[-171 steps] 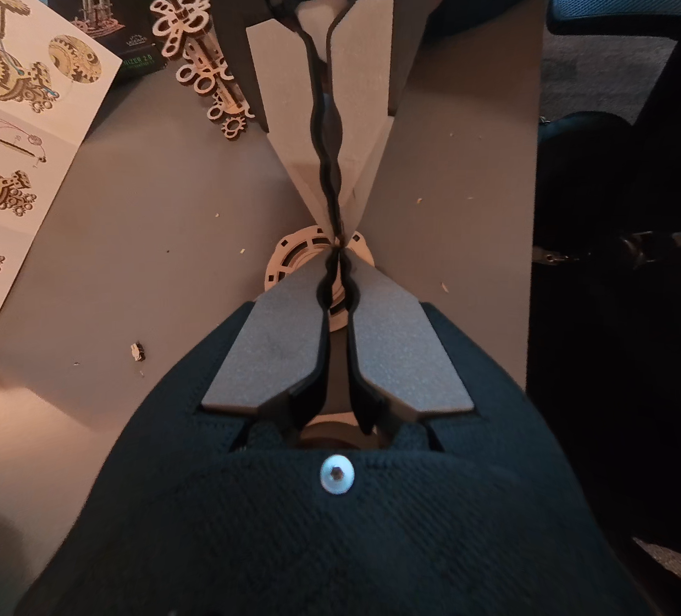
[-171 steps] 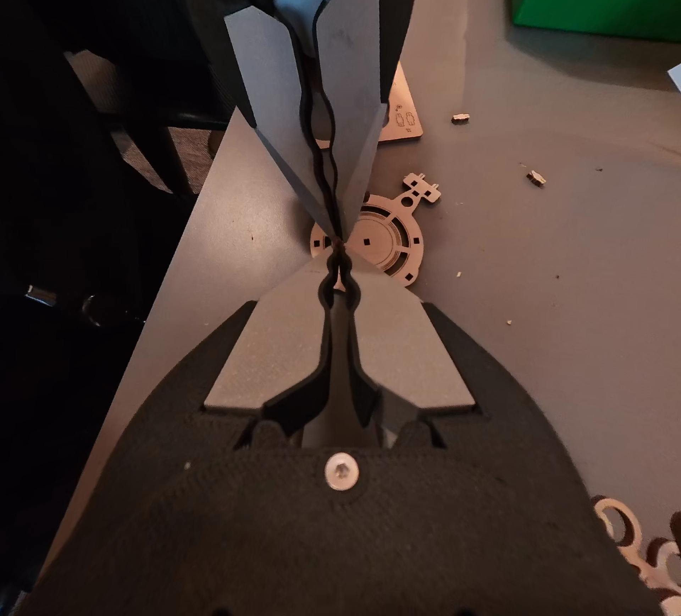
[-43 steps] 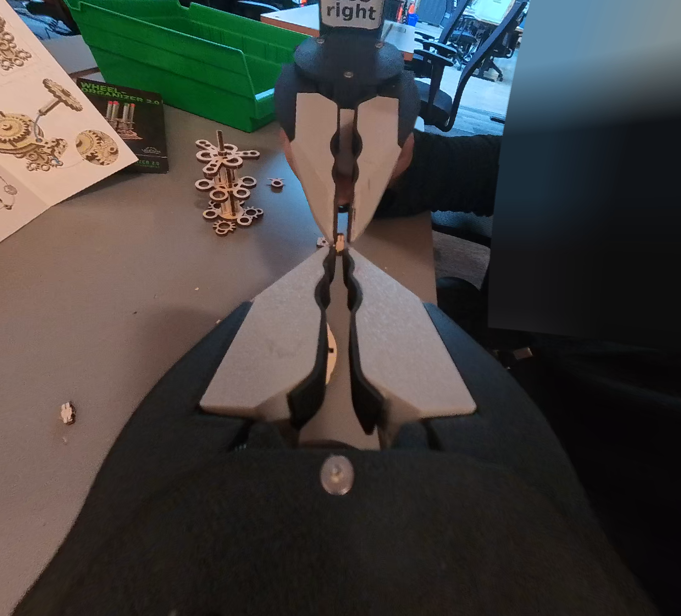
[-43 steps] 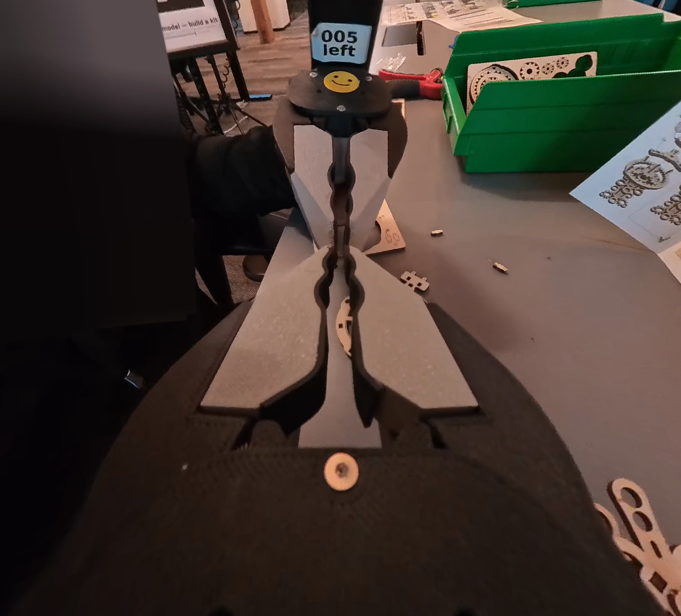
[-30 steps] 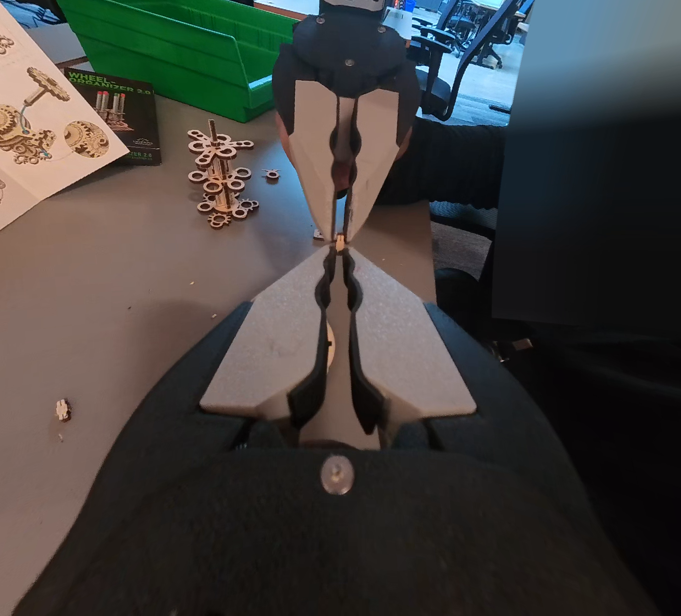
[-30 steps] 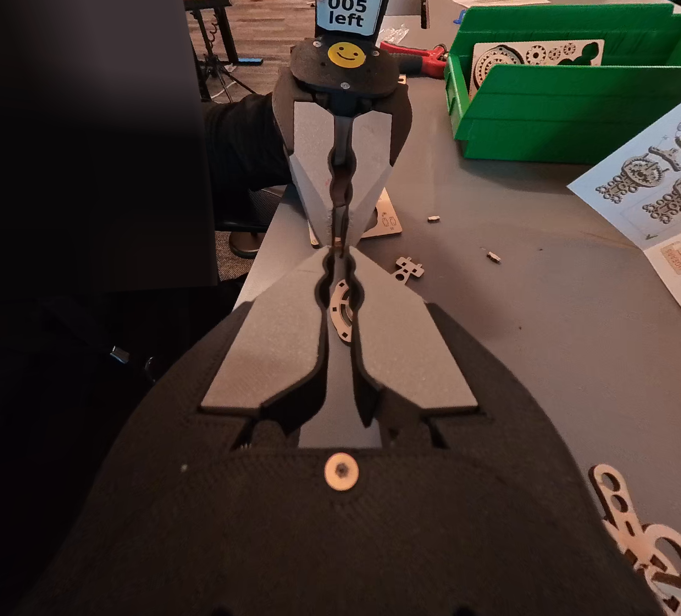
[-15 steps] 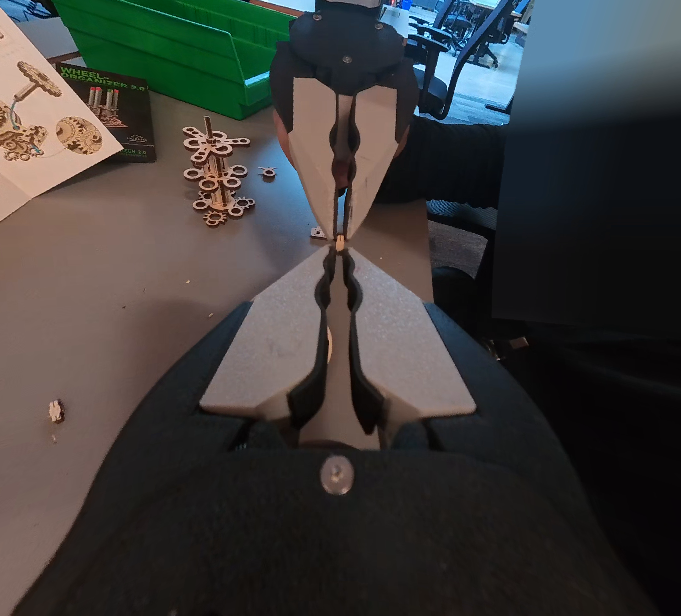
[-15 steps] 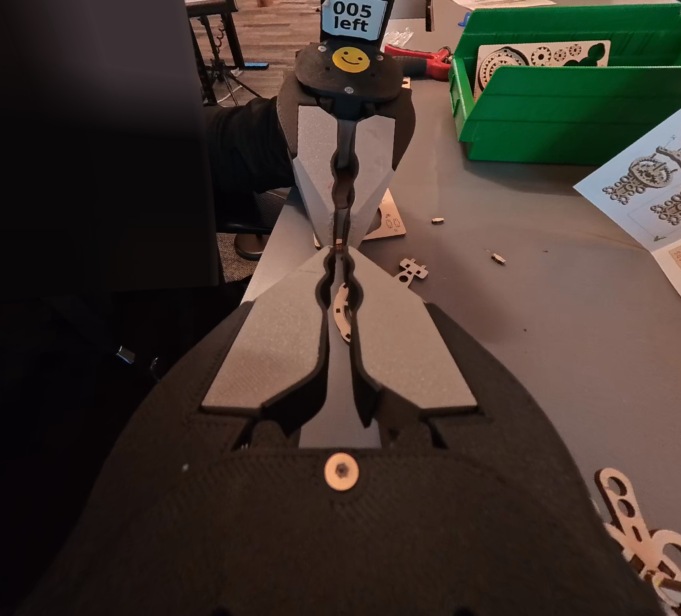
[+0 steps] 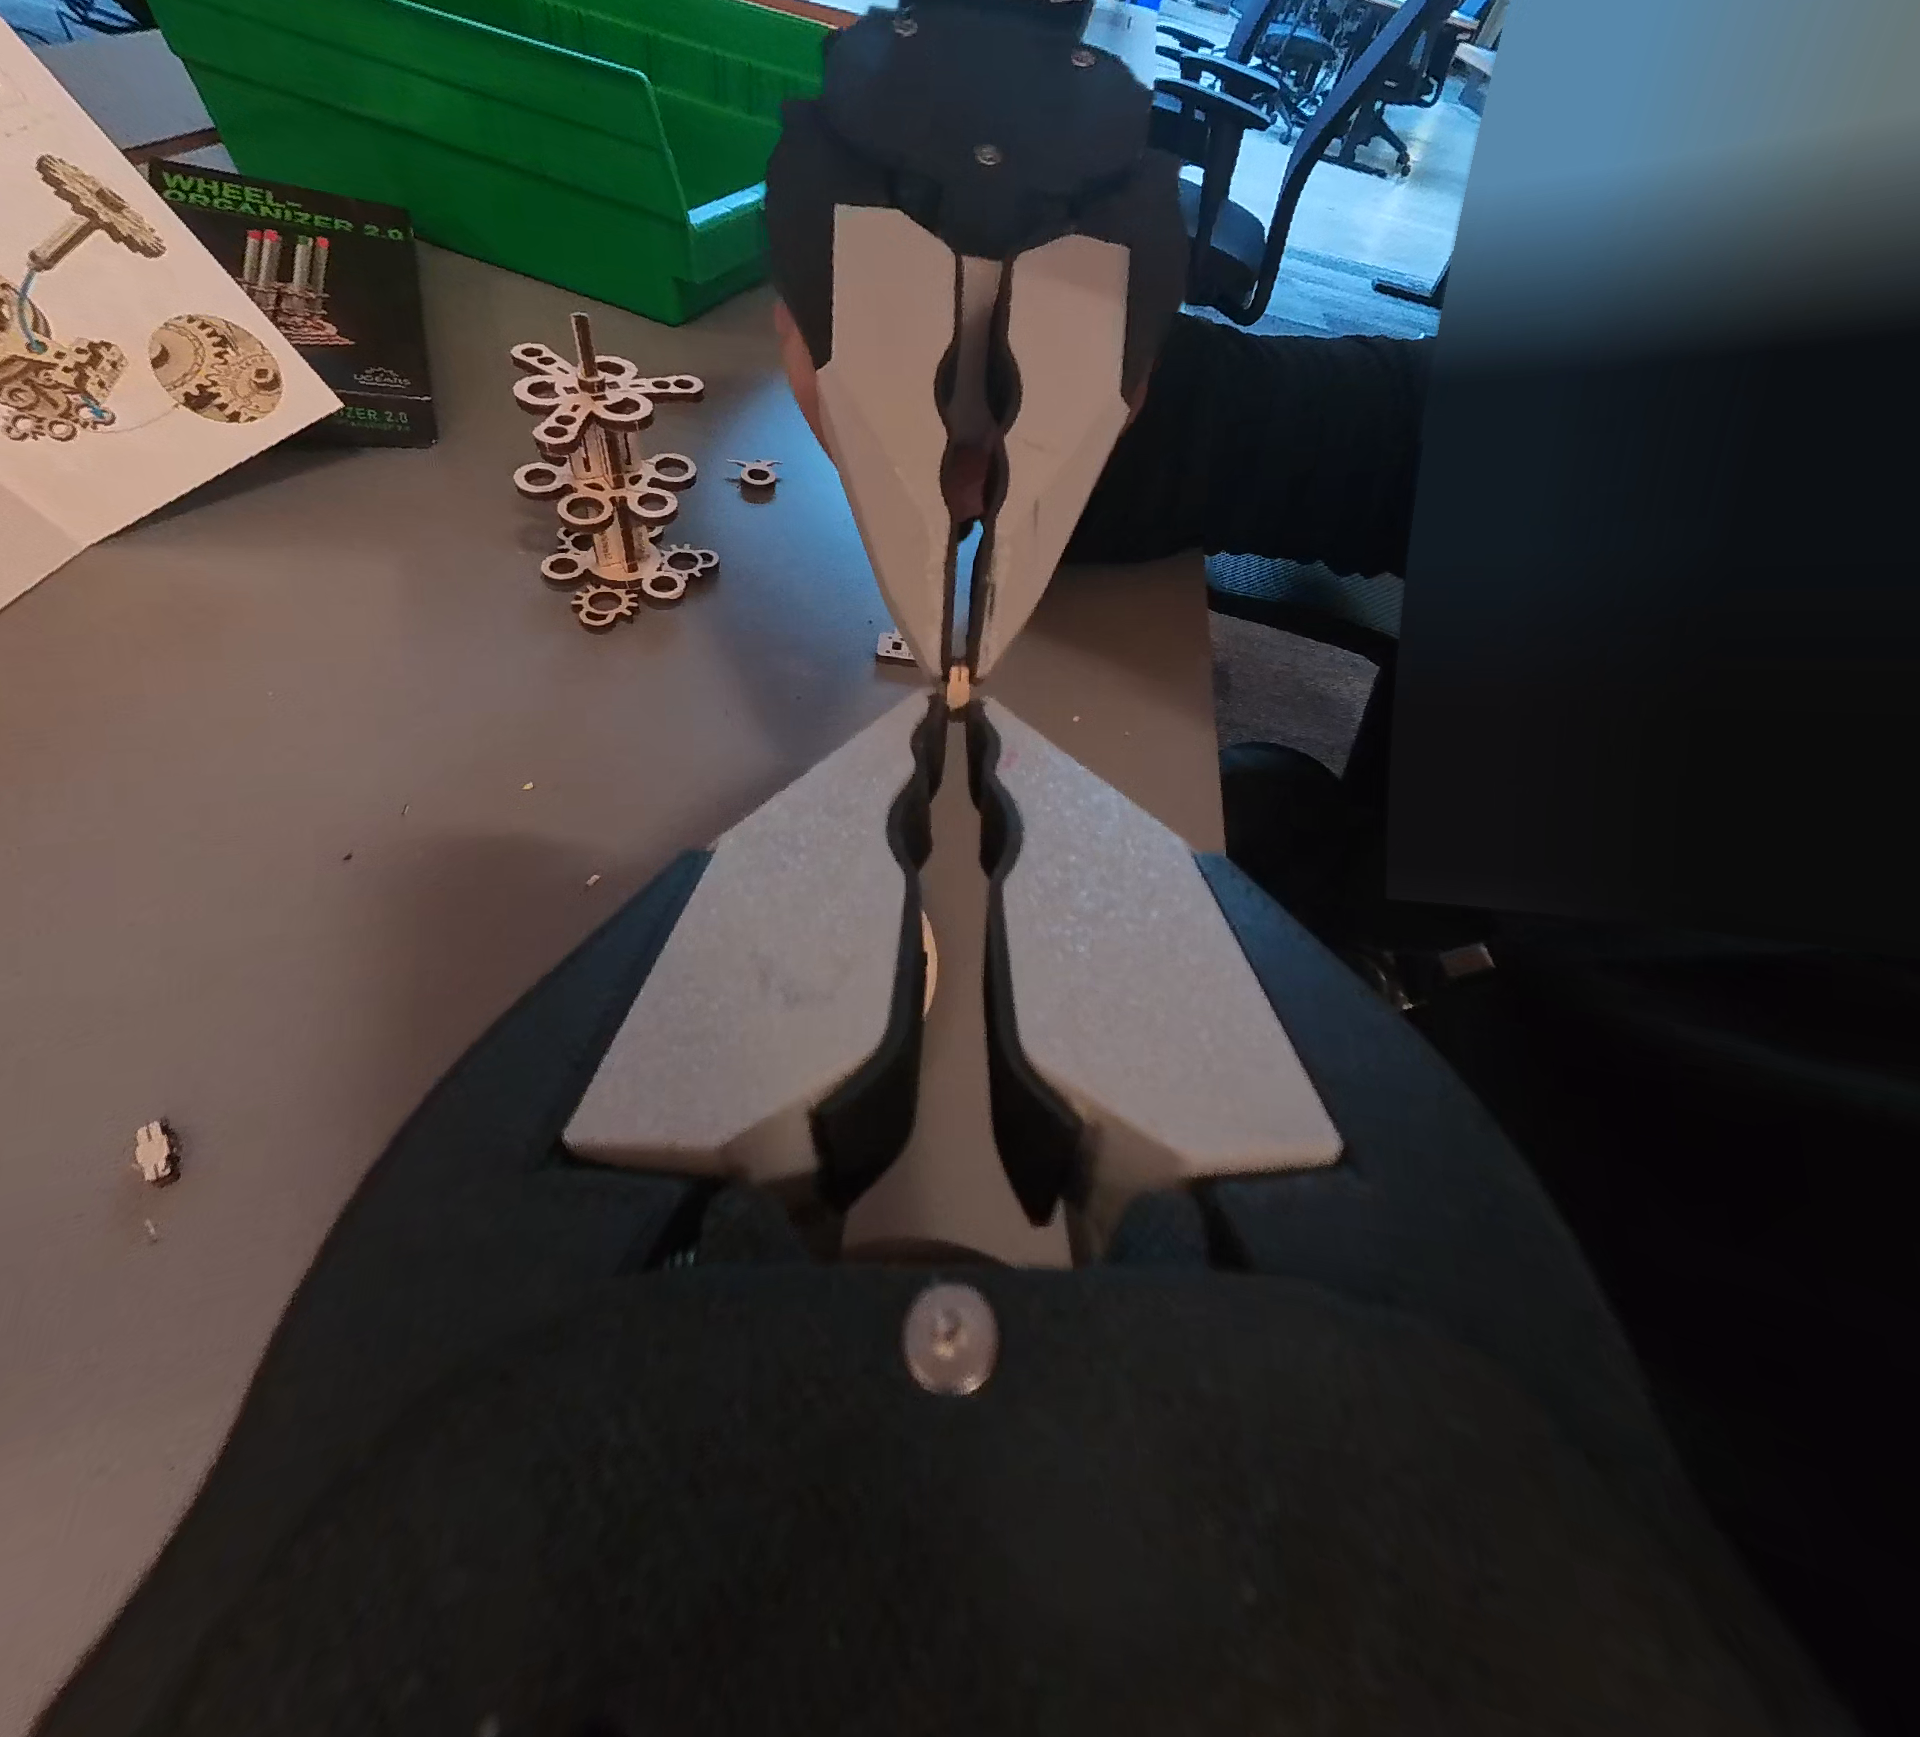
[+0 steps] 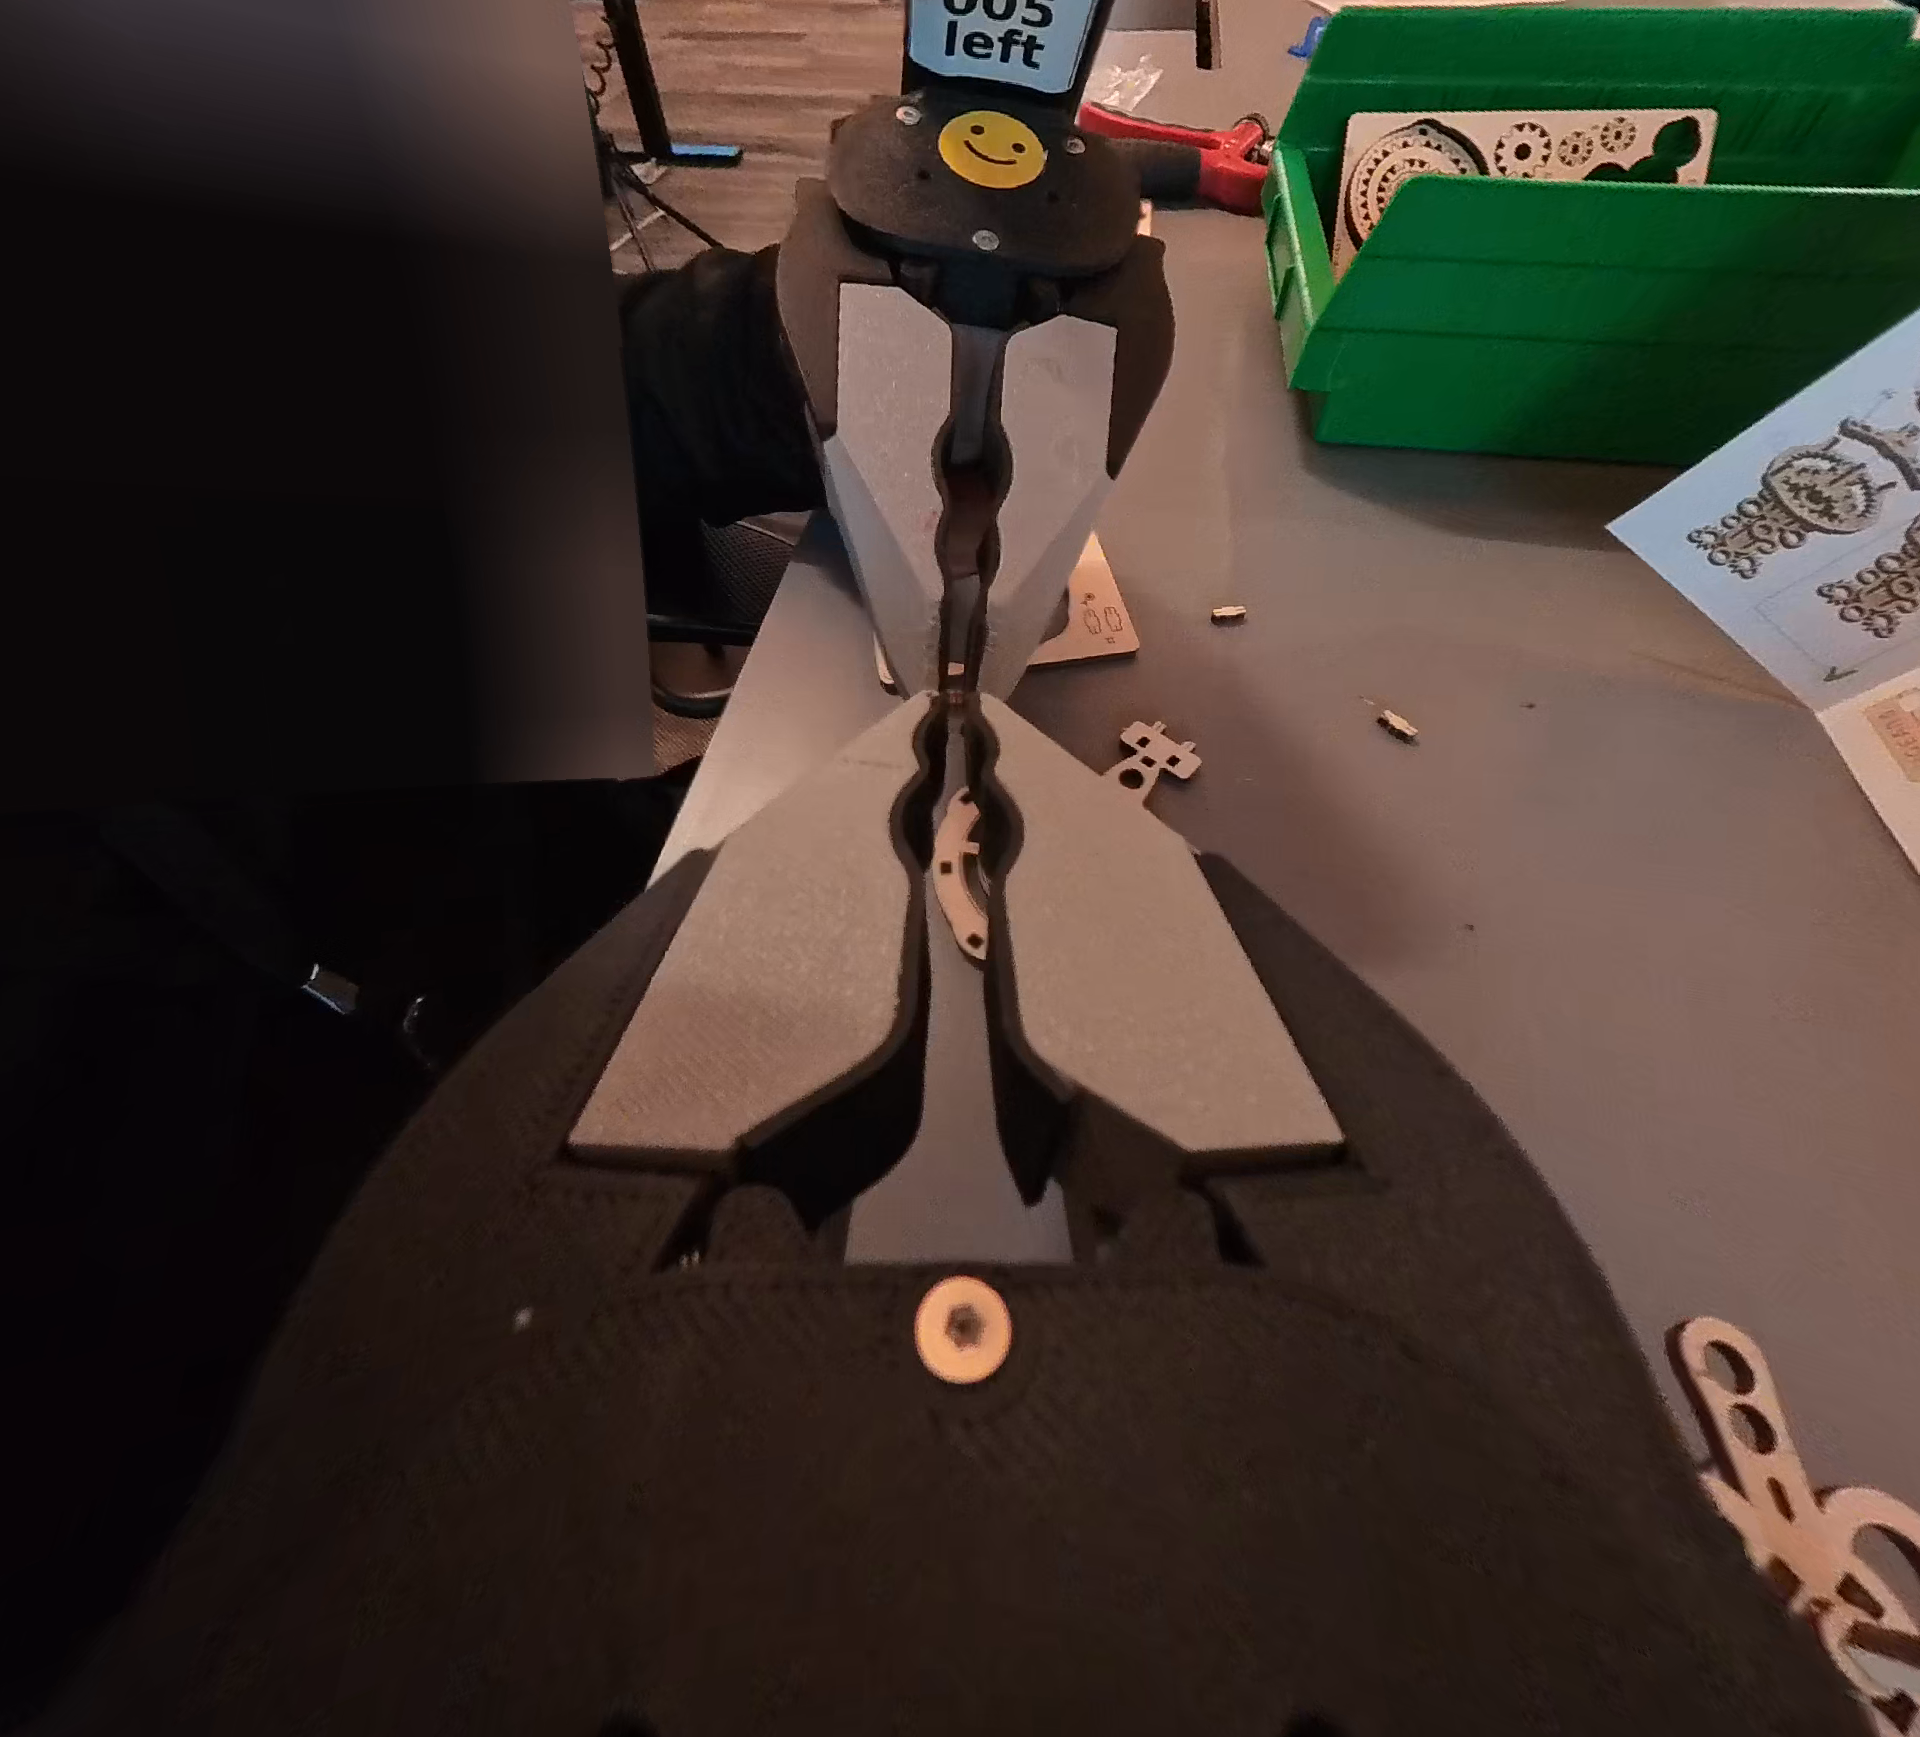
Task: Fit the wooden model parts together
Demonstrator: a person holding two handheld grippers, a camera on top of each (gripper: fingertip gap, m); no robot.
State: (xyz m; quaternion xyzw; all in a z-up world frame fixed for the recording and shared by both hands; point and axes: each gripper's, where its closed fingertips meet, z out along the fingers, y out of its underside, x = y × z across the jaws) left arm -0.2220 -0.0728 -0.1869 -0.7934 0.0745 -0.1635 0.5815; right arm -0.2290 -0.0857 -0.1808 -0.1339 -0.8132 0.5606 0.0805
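Observation:
My left gripper [image 9: 951, 713] and my right gripper [image 9: 958, 661] meet tip to tip above the grey table [image 9: 312, 752]. Both are shut, and a tiny pale wooden piece [image 9: 958, 686] is pinched where the tips meet. In the right wrist view the right gripper [image 10: 956, 713] faces the left gripper [image 10: 956, 679], with the same piece [image 10: 954, 698] between them. A round wooden disc [image 10: 961, 866] lies on the table below and shows through the gap between my right fingers. A tabbed wooden part [image 10: 1153, 768] lies beside it.
A wooden ring tower [image 9: 608, 482], a dark booklet [image 9: 301, 305], an instruction sheet [image 9: 104, 357] and a green bin [image 9: 468, 87] stand to the left. A green bin holding a wooden sheet [image 10: 1507, 160], a flat wooden sheet [image 10: 1096, 622] and loose bits [image 10: 1397, 724] lie around. The table edge [image 10: 727, 752] is close. The grippers are tip to tip, or close to it.
Since 5.7 s ago both grippers have lifted and tilted from looking down on the disc to nearly level. Over the last second they stay tip to tip, with only slight drift.

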